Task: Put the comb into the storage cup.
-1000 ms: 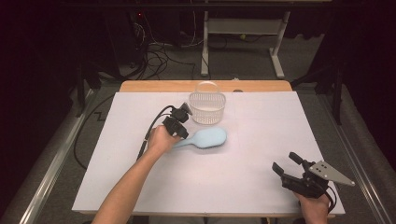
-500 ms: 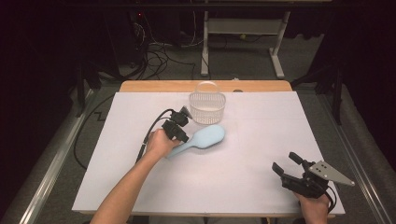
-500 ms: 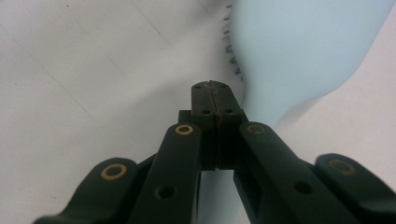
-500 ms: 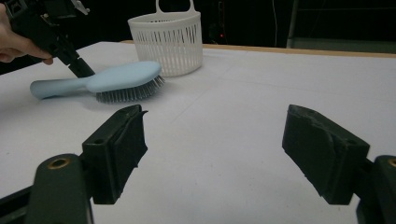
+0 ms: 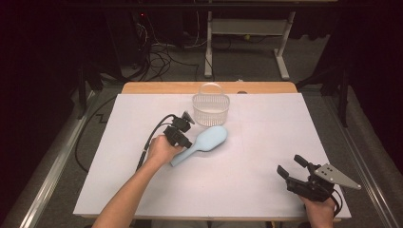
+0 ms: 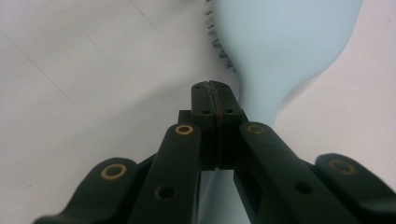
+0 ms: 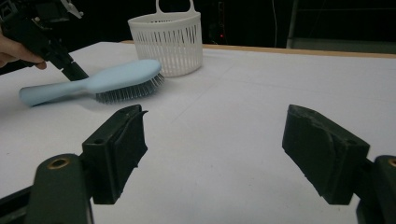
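Tongs (image 6: 215,100) pressed together beside hairbrush (image 6: 280,42); bristles (image 7: 128,91) face down.

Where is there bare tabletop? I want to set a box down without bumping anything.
The widest bare patch lies between the hairbrush and the right gripper. The far right corner, right of the basket, is bare too. It is crowded where the left gripper, shut, meets the hairbrush handle beside the basket.

Pale blue hairbrush (image 5: 205,142) and white basket (image 5: 210,109) on a white table (image 5: 266,142).
The brush has dark bristles, possibly grey. Just behind it, the basket shows a pattern of vertical slots. Both grippers are black; the table's far edge is light wood.
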### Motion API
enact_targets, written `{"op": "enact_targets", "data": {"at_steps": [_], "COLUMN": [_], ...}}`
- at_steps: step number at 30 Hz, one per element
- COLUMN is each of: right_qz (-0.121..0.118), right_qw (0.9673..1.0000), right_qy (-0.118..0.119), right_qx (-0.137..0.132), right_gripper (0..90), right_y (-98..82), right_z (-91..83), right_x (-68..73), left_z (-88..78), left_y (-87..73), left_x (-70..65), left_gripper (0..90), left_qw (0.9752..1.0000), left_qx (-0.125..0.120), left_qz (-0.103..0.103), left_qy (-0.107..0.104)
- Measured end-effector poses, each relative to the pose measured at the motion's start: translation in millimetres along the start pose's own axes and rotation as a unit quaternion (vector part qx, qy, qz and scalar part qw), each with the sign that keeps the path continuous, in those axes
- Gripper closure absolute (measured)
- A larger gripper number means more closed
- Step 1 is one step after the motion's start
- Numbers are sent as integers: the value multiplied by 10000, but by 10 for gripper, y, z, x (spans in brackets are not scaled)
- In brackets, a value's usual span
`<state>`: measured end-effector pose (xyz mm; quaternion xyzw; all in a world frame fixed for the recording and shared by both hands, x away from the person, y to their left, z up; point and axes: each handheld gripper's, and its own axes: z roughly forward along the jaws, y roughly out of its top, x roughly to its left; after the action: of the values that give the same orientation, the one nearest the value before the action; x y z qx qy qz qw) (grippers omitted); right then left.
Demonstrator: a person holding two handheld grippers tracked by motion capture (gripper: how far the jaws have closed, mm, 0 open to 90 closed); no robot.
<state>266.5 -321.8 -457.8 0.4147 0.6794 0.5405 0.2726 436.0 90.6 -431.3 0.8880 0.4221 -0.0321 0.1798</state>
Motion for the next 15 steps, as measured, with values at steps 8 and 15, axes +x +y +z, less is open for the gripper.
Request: {"op": "enact_targets", "data": {"at_steps": [8,15], "right_qz": [-6,-6], "right_qw": [10000,10000], "right_qy": [-3,-4], "right_qx": [2,-1], "right_gripper": [220,220], "right_y": [0,0], "right_z": [0,-1], "right_x": [1,2], "left_z": [7,3], "left_y": [-67,-114], "left_x": [-33,-87], "left_gripper": [882,881], "left_qw": [10000,9999], "left_qx": [-29,-80], "left_qz": [-16,2], "left_qy": [-77,-113]}}
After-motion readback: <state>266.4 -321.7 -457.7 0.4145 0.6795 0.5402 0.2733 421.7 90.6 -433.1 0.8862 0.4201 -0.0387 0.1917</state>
